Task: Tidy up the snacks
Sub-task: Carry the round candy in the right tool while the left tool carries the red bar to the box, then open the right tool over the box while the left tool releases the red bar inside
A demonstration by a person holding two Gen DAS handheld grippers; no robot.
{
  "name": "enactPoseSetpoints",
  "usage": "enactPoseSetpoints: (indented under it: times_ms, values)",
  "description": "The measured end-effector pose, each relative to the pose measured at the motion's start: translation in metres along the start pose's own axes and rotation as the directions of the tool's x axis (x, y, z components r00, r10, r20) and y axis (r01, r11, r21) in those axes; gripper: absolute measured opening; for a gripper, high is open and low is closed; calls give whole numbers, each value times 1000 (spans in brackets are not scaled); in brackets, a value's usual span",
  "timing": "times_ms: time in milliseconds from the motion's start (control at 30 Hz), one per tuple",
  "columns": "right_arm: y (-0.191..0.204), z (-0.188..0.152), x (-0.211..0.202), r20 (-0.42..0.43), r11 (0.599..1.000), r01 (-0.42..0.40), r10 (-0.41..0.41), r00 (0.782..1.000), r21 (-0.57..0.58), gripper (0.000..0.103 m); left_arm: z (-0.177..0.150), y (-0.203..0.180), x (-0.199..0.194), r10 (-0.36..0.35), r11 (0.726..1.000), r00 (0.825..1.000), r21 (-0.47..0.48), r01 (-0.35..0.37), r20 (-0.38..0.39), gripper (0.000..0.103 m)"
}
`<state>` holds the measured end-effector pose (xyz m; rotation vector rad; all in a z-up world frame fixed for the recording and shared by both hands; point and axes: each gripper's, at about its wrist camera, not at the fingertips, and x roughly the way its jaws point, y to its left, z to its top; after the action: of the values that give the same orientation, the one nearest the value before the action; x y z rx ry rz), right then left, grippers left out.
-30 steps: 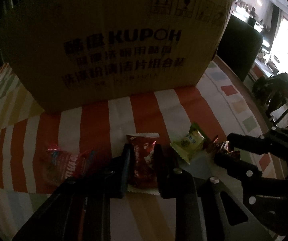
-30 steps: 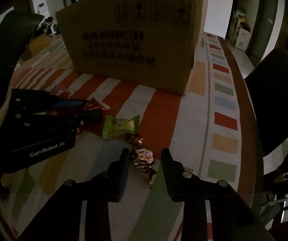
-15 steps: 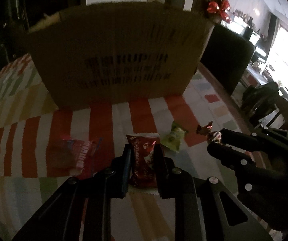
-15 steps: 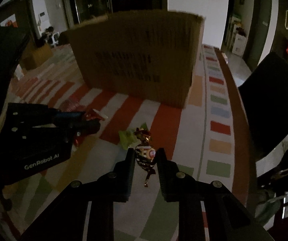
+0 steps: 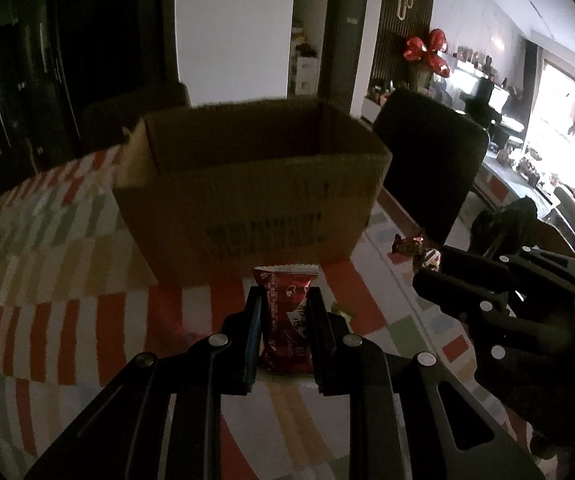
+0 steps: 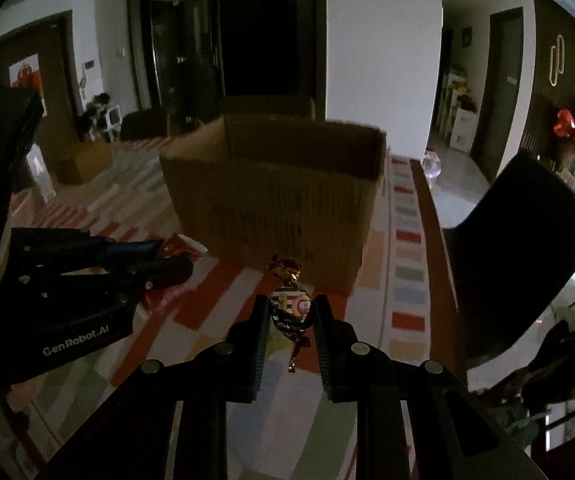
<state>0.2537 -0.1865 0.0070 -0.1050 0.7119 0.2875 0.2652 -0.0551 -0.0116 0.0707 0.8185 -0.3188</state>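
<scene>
judging from how things lie, the task is partway through: two snacks are held in the air in front of the cardboard box point(image 5: 247, 184), and neither has been dropped in yet. a dark red snack packet point(image 5: 285, 316) is pinched between the closed jaws of the left gripper point(image 5: 285, 320), raised above the striped tablecloth point(image 5: 67, 240) on the near side of the box. a twisted foil candy point(image 6: 289, 306) is clamped in the same way by the right gripper point(image 6: 290, 316), also short of the box's near wall. the box stands open at the top; whether anything already lies inside cannot be told. a green wrapper point(image 5: 341, 312) is glimpsed on the cloth before the box, so at least one more snack is judged left to collect.
</scene>
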Motion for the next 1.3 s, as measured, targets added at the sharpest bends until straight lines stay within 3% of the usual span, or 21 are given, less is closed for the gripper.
enactPoseSetpoints:
  times_ms: [400,667,1033,1300]
  values:
    - [1,46,-6,90,999,9,-12,996,33,23,39,20,-19,47,999,995,21,-49,84,22]
    - [2,80,2,119,999,36,-39,992,32,23,71,36,-17,73,997,993,24,-75,97,22]
    - [-3,120,32,80,998,37,-41,996,48,23,110,53,5,87,996,993,17,-89,80,22]
    - [-10,130,62,36,997,38,-40,999,67,24,129,66,34,86,996,996,-3,-86,36,23]
